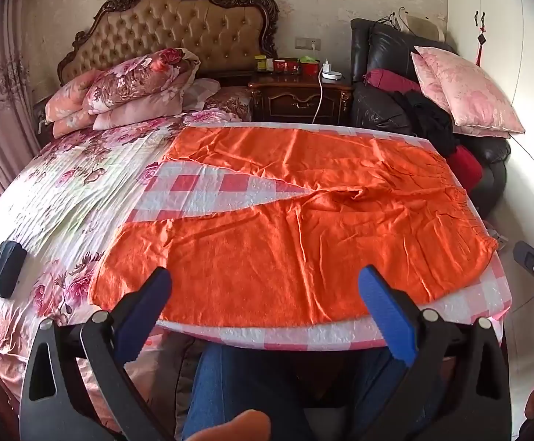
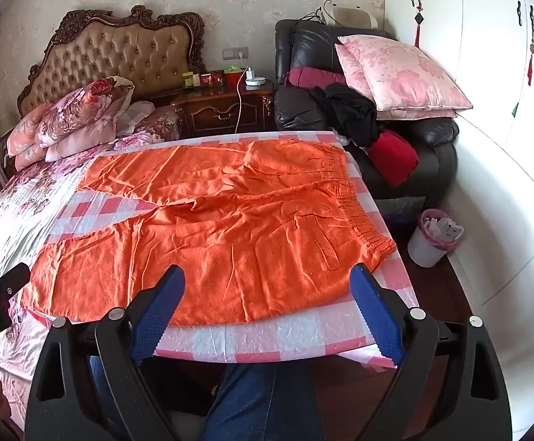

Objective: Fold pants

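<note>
Bedside wastebasket [image 2: 434,239] only right-view.

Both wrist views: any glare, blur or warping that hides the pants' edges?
Left wrist: orange pants sharp, daylight blowing out the far left edge, table edge bowed by fisheye. Right wrist: pants evenly lit, elastic waistband crisp, corners vignetted black.

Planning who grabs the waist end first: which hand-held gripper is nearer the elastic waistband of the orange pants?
Right. The right hand-held gripper hovers open at the near edge, close to the waistband. The left hand-held gripper, also open, sits further toward the leg ends.
</note>
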Available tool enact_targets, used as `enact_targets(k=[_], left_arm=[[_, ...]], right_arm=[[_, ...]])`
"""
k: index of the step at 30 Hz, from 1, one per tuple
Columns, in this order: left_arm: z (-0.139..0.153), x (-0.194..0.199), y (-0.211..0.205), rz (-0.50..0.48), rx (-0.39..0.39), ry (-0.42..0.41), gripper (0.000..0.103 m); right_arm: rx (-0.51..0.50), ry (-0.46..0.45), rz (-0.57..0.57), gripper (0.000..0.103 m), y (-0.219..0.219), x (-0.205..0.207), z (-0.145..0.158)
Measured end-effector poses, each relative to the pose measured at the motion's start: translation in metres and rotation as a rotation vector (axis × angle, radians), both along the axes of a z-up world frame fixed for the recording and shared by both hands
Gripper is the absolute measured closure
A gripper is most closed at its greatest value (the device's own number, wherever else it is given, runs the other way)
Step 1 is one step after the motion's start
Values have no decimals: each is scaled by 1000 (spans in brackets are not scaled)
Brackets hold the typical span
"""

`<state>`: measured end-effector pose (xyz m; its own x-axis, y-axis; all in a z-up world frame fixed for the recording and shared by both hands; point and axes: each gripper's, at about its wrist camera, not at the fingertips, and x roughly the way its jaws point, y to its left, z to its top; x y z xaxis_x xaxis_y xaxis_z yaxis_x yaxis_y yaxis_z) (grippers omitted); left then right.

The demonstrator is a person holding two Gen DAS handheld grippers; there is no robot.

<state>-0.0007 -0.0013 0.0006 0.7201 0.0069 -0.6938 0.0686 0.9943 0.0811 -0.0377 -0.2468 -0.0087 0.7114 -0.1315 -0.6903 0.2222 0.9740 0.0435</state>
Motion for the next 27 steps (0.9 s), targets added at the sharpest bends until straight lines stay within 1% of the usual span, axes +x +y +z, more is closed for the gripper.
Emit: enact_targets(k=[3,4,5,9,16,27], left_arm=[[0,-2,-7,-7,3,-6,1],[-1,-2,0,6,-35,7,1],[-1,1,3,7,-51,25,1],[0,3,6,6,-56,30,1],[1,-1,7,9,-54,24,1],[2,0,7,10,-57,26,1]], right_arm=[[2,4,-2,15,0,-1,0],[1,4,-4,15,-1,-1,1],[3,5,-5,15,-1,-1,1],[3,-1,3,15,1,-2,5],[5,3,4,15,1,3,5],[6,-4,3,15,-1,-3,3]])
